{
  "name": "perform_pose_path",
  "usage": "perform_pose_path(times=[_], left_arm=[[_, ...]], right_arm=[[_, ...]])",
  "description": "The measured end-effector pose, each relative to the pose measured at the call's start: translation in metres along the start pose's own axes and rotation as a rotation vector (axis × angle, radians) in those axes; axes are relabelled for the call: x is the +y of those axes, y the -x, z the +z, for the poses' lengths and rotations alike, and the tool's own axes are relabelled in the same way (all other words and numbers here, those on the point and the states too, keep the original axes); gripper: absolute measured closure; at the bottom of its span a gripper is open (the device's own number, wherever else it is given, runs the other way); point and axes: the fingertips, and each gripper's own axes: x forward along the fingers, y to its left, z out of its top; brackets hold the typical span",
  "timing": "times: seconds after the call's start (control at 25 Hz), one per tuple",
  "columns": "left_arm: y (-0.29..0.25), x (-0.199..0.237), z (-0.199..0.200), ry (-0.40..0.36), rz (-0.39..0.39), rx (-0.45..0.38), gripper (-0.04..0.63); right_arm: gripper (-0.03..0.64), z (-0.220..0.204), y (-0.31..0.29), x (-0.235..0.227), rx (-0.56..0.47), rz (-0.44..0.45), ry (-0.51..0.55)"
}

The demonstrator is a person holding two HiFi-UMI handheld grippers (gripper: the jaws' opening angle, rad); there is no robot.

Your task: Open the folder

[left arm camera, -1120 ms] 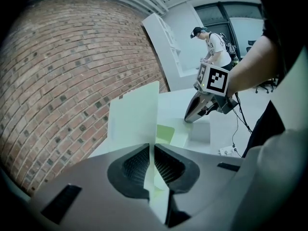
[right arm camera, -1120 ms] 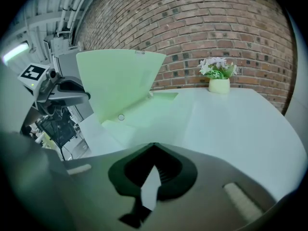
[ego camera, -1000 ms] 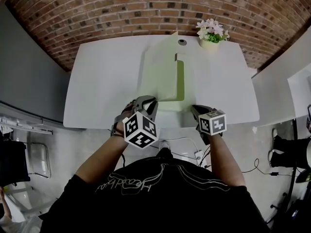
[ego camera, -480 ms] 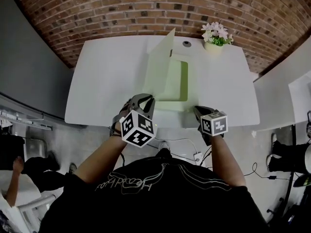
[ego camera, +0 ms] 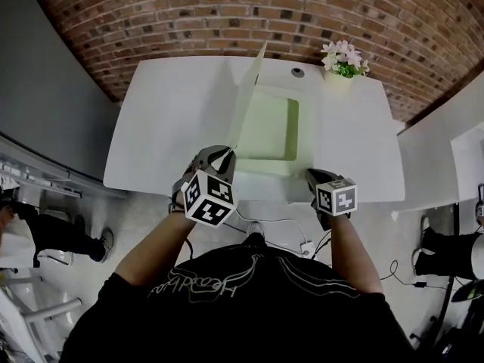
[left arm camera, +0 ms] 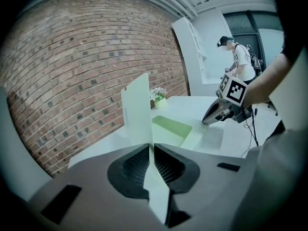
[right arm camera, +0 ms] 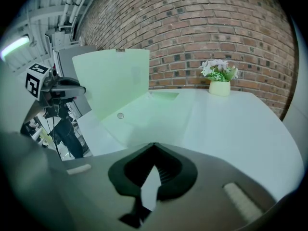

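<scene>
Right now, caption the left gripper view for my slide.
Left gripper pinching pale green plastic folder's upright cover over white table.

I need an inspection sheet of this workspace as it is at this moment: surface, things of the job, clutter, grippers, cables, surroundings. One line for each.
Surface: white table, with a round hole near its far edge.
Job's things: pale green folder lies on the table; its cover stands raised, roughly upright.
Clutter: flower pot at the far right corner, apart from the folder.
Grippers: left gripper shut on the cover's near corner; right gripper shut on the folder's near edge.
Cables: cables on the floor below the table's near edge.
Surroundings: brick wall behind the table; a person on the floor to the left.
</scene>
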Motion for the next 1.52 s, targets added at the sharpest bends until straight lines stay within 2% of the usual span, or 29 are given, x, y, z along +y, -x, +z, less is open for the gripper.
perform_pose_path(times=[0.36,0.6,0.92,1.52], left_arm=[[0.006,0.019,-0.012,0.091,0.045,-0.001,0.565],[0.007,0.029,-0.020,0.196,0.049,-0.001,0.565],[0.009,0.043,-0.034,0.292,0.073,0.006,0.565],[0.009,0.074,-0.067,0.463,0.158,0.028,0.564]], right_arm=[[0.615,0.000,0.000,0.000,-0.004,0.002,0.001],[0.615,-0.001,-0.001,0.000,-0.005,0.005,-0.001],[0.615,0.000,0.001,0.001,-0.014,0.012,-0.002],[0.615,0.005,0.004,0.006,-0.021,0.027,0.008]])
